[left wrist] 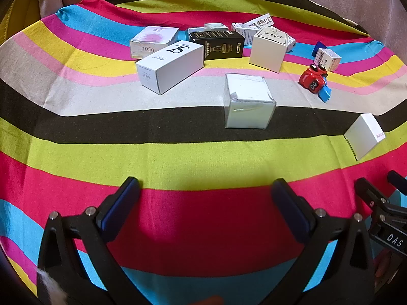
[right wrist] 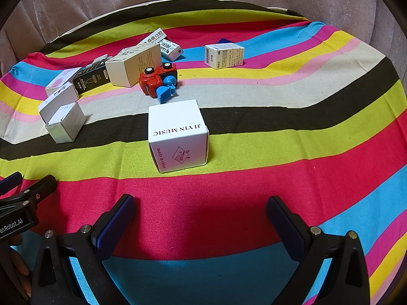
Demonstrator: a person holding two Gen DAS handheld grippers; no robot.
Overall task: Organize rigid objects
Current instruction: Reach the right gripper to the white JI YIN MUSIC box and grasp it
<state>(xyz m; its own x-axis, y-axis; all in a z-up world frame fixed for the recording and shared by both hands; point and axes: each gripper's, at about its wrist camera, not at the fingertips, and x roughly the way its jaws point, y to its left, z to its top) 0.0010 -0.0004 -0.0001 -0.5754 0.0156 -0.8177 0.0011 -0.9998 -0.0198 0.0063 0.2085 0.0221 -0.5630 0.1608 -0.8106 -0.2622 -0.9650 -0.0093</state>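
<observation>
Task looks barely begun: boxes and a red toy car lie scattered toward the striped cloth's far edge. Left gripper and right gripper fingers are spread wide, both empty. All sorting remains.

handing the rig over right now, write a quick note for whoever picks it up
Left claw: open, empty, hovering over the red stripe of the striped cloth.
Right claw: open, empty, near the cloth's front edge.
Things: JI YIN MUSIC box stands alone, directly ahead of the right claw. Clear-wrapped white box sits ahead of the left claw. Long white box, black box and several other small boxes lie scattered at odd angles further back. Red toy car is tipped over.
Done: nothing looks sorted yet.
Left: gather and line up all boxes and the car.
</observation>
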